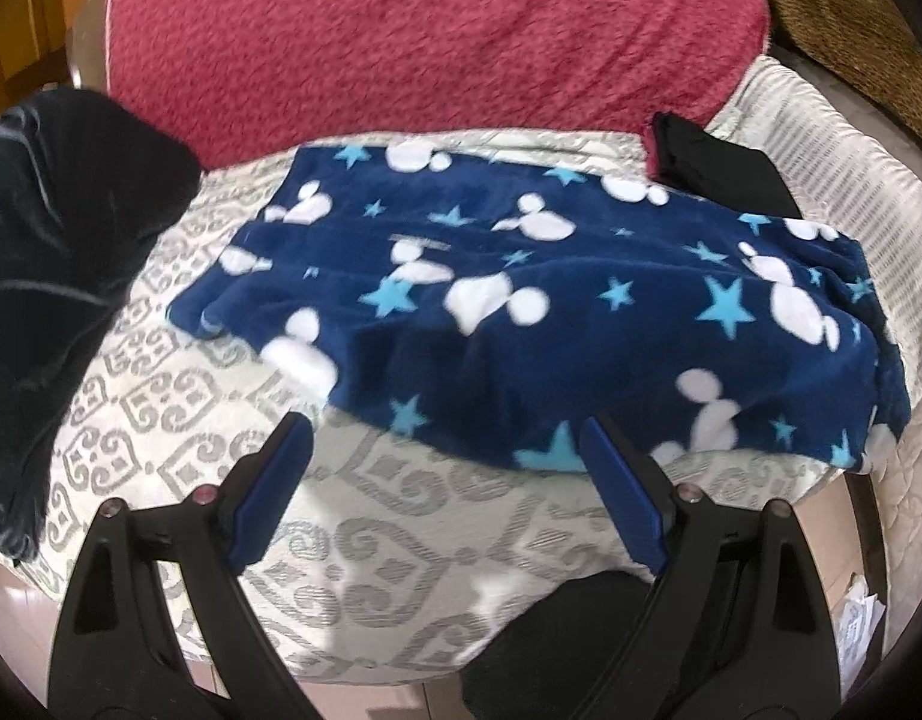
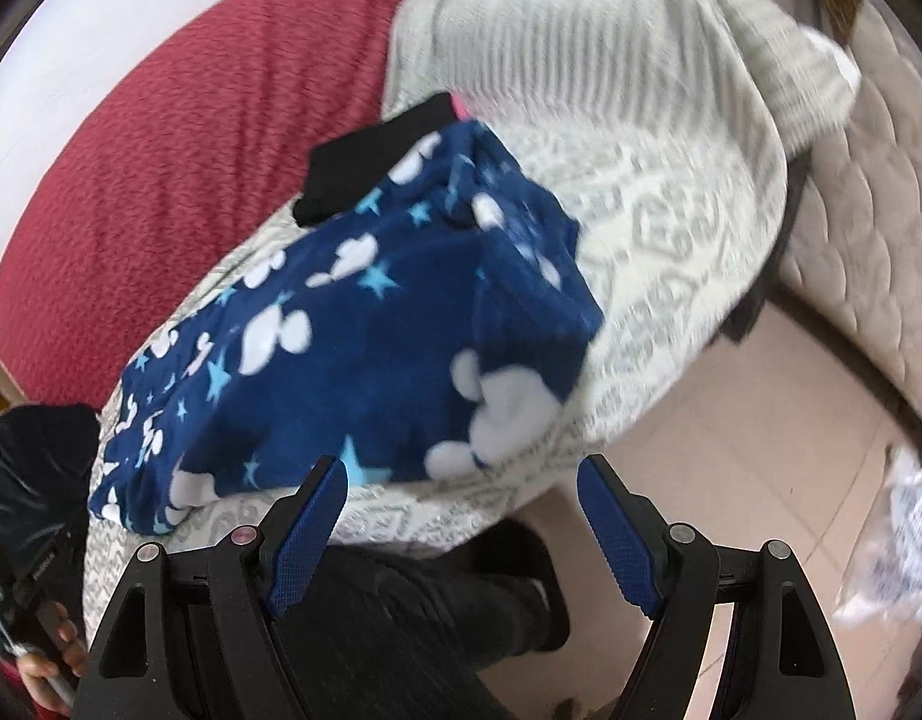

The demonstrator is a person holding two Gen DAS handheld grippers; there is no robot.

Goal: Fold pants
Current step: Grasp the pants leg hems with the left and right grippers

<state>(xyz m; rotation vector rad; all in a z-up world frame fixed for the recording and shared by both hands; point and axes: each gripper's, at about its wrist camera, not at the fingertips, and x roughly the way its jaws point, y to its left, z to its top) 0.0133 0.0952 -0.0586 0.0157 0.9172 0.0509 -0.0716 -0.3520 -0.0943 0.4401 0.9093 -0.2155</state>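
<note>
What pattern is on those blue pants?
The pants are navy fleece with white mouse-head shapes and light blue stars, clearest in the left wrist view.

No words, numbers, brand names or labels can be read in either view. The pants (image 1: 520, 312) carry only a printed pattern of white mouse-head shapes and light blue stars, no lettering. The bedspread (image 1: 365, 516) shows grey scroll ornaments, not writing. A crumpled clear bag (image 2: 904, 540) on the floor bears dark print, too blurred to read.
</note>
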